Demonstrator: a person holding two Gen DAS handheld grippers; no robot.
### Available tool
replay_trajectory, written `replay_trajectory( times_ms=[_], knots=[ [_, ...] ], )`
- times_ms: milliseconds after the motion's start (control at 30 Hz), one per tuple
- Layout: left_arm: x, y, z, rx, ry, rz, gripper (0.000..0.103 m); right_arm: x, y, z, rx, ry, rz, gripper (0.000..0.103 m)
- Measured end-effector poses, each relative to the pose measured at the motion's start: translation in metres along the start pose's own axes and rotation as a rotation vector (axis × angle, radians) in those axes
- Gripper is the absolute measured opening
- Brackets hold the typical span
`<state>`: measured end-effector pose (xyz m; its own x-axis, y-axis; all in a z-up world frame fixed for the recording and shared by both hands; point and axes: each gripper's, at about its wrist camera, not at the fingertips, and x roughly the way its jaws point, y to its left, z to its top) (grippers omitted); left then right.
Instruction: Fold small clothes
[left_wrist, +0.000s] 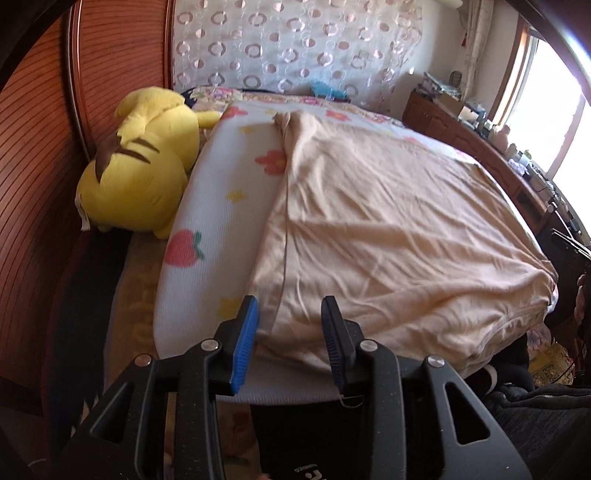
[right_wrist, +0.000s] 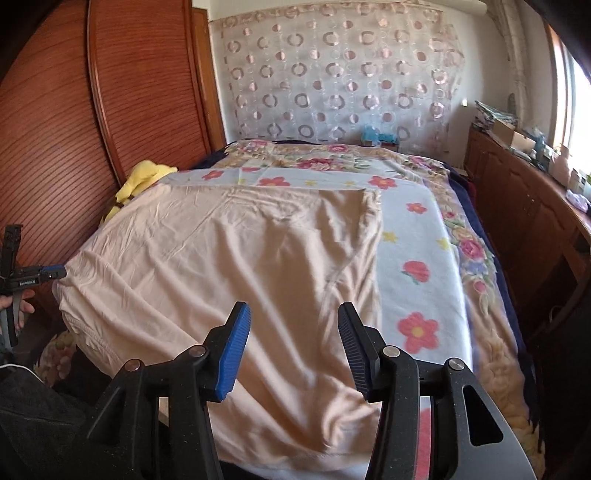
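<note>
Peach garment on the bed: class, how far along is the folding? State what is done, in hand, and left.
Done: the peach garment lies spread fairly flat on the flowered white blanket, wrinkled, with no fold visible. In hand: nothing; the left gripper and right gripper hover open over its near edge. Left: gripping the cloth and making every fold.

Yellow plush toy (left_wrist: 138, 166) far left of claw, against ribbed wooden panel (left_wrist: 37, 155). White flower-print blanket (left_wrist: 221, 206) beneath, ahead. Circle-pattern curtain (right_wrist: 332, 74) far ahead. Cluttered wooden cabinet (right_wrist: 517, 192) far right, under window (left_wrist: 546, 110).
</note>
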<state>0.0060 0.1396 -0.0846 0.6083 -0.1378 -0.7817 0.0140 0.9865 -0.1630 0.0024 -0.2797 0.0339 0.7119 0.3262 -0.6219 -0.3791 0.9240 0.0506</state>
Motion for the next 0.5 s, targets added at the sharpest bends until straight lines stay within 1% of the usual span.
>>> replay_trajectory(
  times_ms=[67, 233, 333, 500],
  knots=[
    [0.003, 0.000, -0.004, -0.001, 0.006, 0.006, 0.036, 0.015, 0.007, 0.002, -0.008, 0.009, 0.030, 0.051],
    [0.005, -0.007, -0.004, 0.013, -0.020, 0.052, 0.036, 0.049, 0.028, 0.005, -0.040, 0.024, 0.069, 0.051],
    [0.006, -0.010, -0.003, 0.025, -0.017, 0.091, 0.036, 0.066, 0.039, 0.005, -0.072, 0.037, 0.073, 0.051],
    [-0.001, -0.002, -0.010, 0.009, 0.003, 0.101, 0.036, 0.083, 0.045, 0.006, -0.100, 0.055, 0.066, 0.051]
  ],
)
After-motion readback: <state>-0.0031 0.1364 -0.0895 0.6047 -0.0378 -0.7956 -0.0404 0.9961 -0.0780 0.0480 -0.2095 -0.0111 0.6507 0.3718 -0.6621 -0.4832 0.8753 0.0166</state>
